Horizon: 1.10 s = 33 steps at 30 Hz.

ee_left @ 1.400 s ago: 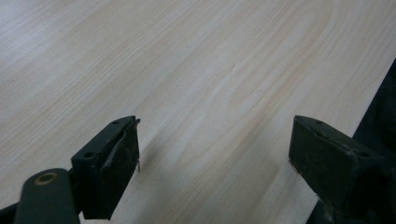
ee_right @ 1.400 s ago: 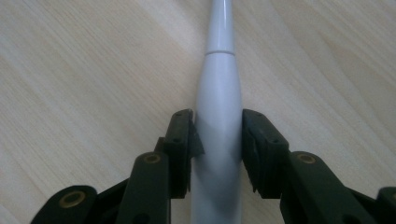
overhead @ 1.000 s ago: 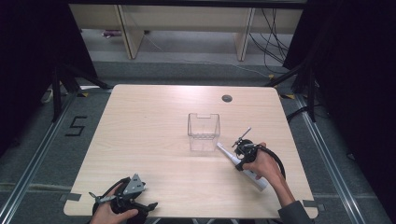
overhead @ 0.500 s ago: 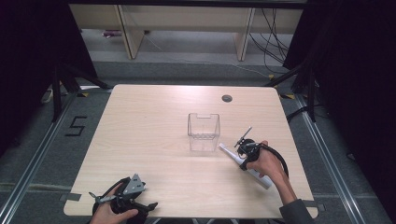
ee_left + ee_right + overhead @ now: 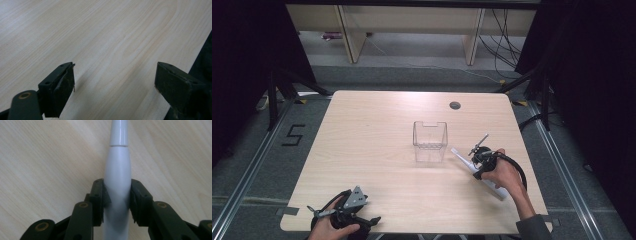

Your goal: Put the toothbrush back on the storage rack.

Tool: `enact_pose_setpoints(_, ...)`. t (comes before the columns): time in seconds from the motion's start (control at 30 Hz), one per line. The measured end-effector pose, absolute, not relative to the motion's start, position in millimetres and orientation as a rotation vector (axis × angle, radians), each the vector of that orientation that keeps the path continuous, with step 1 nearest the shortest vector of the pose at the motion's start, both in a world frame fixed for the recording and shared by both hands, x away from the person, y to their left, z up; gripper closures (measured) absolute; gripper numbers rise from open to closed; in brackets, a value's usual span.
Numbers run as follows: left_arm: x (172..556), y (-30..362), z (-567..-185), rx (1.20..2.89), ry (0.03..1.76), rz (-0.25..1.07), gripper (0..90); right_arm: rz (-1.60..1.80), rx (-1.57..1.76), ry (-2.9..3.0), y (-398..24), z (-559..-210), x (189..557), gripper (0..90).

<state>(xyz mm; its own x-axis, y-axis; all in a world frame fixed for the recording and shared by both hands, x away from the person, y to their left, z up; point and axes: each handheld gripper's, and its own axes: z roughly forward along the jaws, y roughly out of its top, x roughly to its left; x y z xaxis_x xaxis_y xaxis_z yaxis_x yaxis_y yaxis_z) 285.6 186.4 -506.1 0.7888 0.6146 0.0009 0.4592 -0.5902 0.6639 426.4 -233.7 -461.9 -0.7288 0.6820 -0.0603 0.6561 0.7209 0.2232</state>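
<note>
Clamping a white tube (image 5: pixel 117 185) between its jaws, your right gripper (image 5: pixel 478 161) holds it low over the table (image 5: pixel 377 150), just right of the clear box (image 5: pixel 430 141). Your left gripper (image 5: pixel 343 212) rests at the table's near left edge, well apart, jaws spread wide with bare wood between them.

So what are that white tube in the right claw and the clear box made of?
White tube: likely glossy plastic, smooth with sharp highlights and a cap seam. Clear box: transparent, probably acrylic or similar hard plastic, since the table shows through its walls. Table: pale wood-grain, matte.
</note>
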Motion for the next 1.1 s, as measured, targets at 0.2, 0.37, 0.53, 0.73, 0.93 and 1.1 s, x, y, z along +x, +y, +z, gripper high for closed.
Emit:
enact_pose_setpoints(0.2, 286, 186, -506, 2.308, 0.791, 0.301, 15.7, 0.33, 1.109, 2.754, -238, -454, 423, 66.9)
enact_pose_setpoints(0.37, 286, 187, -506, 2.31, 0.789, 0.301, 15.6, 0.412, 1.106, 2.713, -249, -439, 422, 66.9)
enact_pose_setpoints(0.53, 285, 186, -506, 2.303, 0.79, 0.292, 15.6, 0.498, 1.149, 2.65, -261, -421, 419, 66.9)
enact_pose_setpoints(0.73, 286, 187, -506, 2.303, 0.8, 0.297, 15.6, 0.647, 1.159, 2.563, -272, -409, 418, 66.9)
enact_pose_setpoints(0.93, 286, 187, -505, 2.303, 0.799, 0.304, 15.6, 0.799, 1.175, 2.465, -281, -405, 422, 66.9)
enact_pose_setpoints(1.1, 286, 187, -505, 2.303, 0.799, 0.303, 15.6, 0.907, 1.185, 2.372, -288, -401, 423, 66.9)
